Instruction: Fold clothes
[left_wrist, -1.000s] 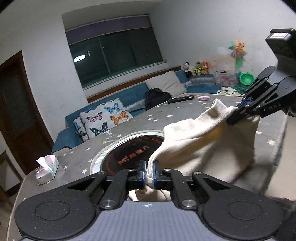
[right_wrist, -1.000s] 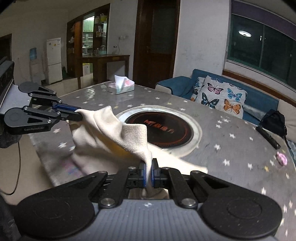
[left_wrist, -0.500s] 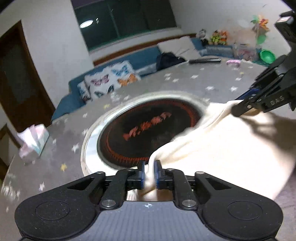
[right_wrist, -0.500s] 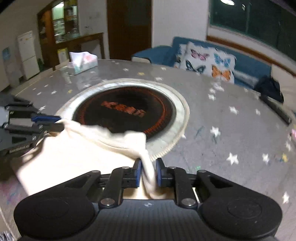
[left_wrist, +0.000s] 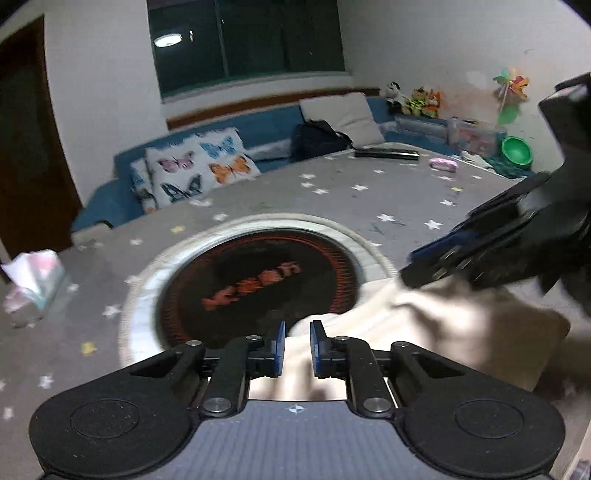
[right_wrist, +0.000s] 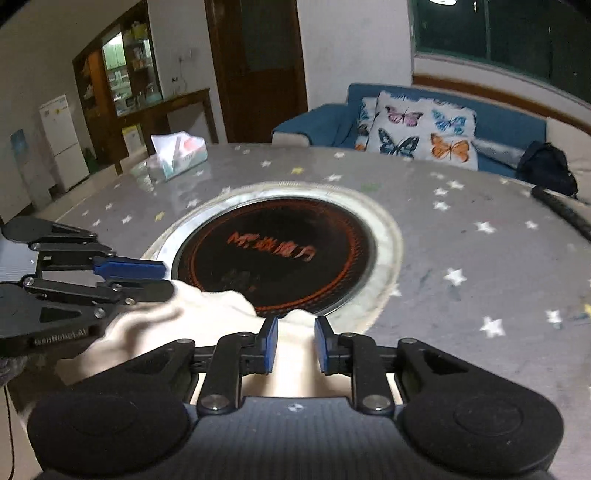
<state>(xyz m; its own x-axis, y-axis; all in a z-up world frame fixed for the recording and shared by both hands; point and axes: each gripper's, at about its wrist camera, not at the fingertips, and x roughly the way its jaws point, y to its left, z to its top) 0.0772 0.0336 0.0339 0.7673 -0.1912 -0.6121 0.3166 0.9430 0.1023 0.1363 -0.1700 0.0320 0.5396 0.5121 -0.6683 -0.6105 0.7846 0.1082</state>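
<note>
A cream cloth (left_wrist: 436, 325) lies flat on the grey star-patterned table (left_wrist: 406, 206), its far edge over the rim of the round black cooktop (left_wrist: 258, 280). My left gripper (left_wrist: 294, 345) is open, its blue pads either side of a cloth corner. My right gripper (right_wrist: 292, 343) is open over the cloth's other corner (right_wrist: 291, 328). In the right wrist view the left gripper (right_wrist: 147, 277) shows at the left with its jaws apart. In the left wrist view the right gripper (left_wrist: 428, 266) shows at the right above the cloth.
A tissue pack (right_wrist: 181, 153) stands on the table's far left. A black remote (left_wrist: 386, 153) and a pink object (left_wrist: 442, 164) lie at the far side. A blue sofa with butterfly cushions (left_wrist: 199, 170) is behind the table.
Both grippers lowered the held cloth onto the table and moved forward toward the cooktop. Both have opened and let go of the cloth corners.
</note>
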